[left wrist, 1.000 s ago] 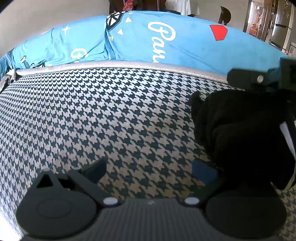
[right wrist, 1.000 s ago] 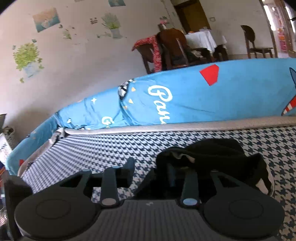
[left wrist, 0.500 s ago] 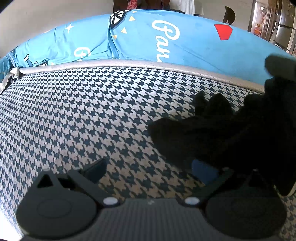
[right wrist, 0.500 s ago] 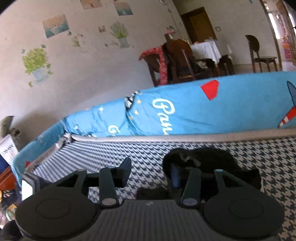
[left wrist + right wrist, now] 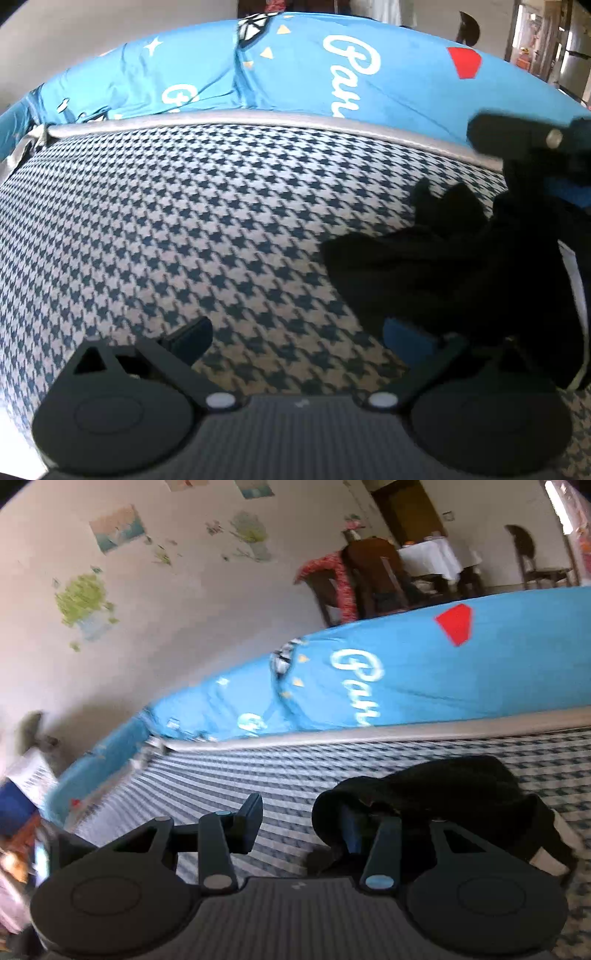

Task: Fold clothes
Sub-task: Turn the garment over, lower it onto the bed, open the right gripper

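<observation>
A crumpled black garment [image 5: 424, 266] with a white trim lies on the houndstooth mattress [image 5: 184, 229], at the right of the left wrist view. My left gripper [image 5: 299, 338] is open just above the mattress, and the cloth's edge overlaps its right fingertip [image 5: 406, 339]. My right gripper [image 5: 301, 825] is also open. The black garment [image 5: 443, 794] is draped over its right finger [image 5: 351, 827], while its left finger is bare. The right gripper [image 5: 517, 136] also shows in the left wrist view, above the garment.
A blue printed bumper [image 5: 332, 74] runs along the mattress's far edge, behind a grey piping rim [image 5: 258, 118]. Beyond it are a wall with stickers [image 5: 147, 590], wooden chairs [image 5: 369, 579] and a table. Bare mattress stretches to the left of the garment.
The black garment has spread leftward across the mattress toward my left gripper. The right gripper has tilted and risen with cloth still hooked on its right finger. The left gripper barely moved.
</observation>
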